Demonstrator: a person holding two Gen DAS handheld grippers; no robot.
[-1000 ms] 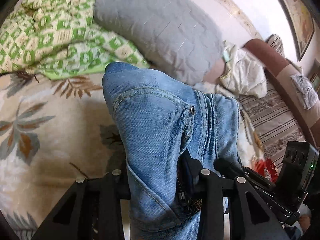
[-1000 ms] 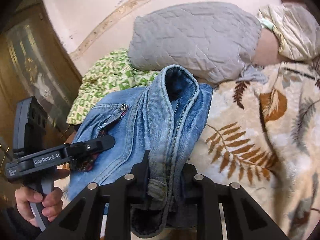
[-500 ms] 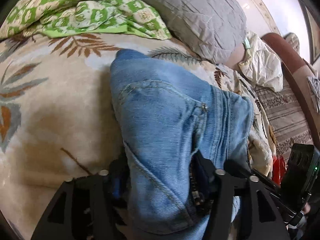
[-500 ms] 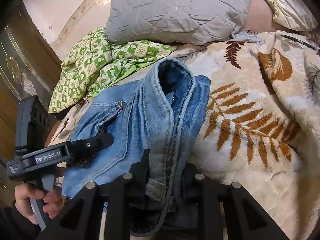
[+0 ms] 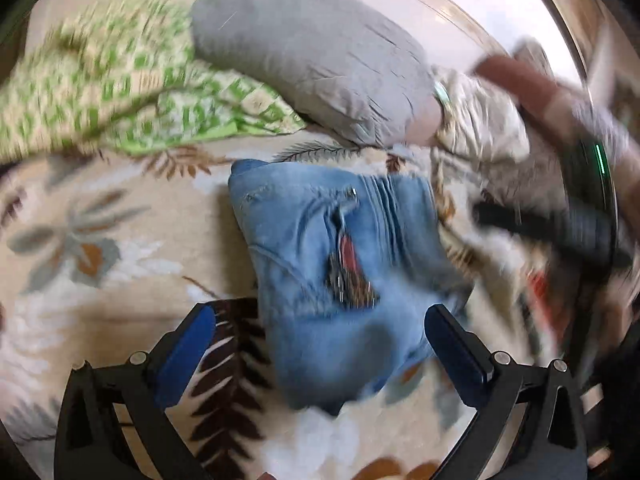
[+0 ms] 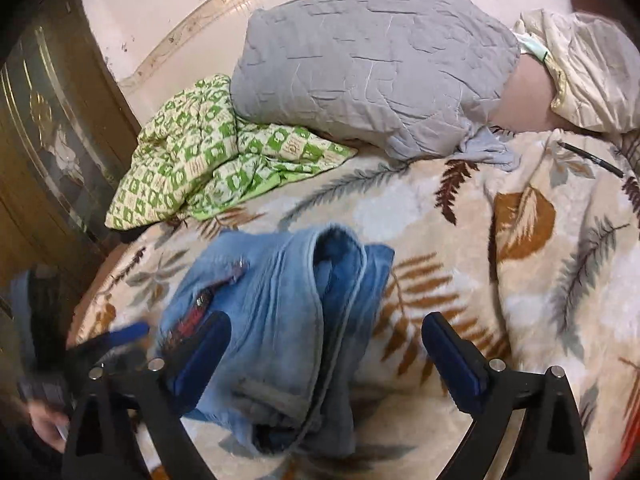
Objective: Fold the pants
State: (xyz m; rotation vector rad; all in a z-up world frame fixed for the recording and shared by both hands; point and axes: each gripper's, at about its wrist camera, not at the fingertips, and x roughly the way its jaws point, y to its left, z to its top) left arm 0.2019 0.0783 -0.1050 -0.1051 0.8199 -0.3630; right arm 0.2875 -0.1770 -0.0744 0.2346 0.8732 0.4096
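One folded pair of light-blue denim pants [image 6: 280,320] centre frame on leaf-print fleece bed blanket [image 6: 500,280], left gripper [image 5: 320,344] and right gripper [image 6: 326,344] just opened, released, one grey quilted pillow [image 6: 372,60] upper centre, one green checked quilt [image 6: 200,152] upper left.

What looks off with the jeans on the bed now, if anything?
The folded jeans lie bunched on the leaf-print blanket, one layer standing up as a ridge. Something dark and red pokes from the front pocket; too blurred to name. Both the left gripper and right gripper have just opened, pads clear.

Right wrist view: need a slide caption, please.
Right hand-held gripper open, jaws just opened, above folded jeans lying released on the leaf-print blanket.
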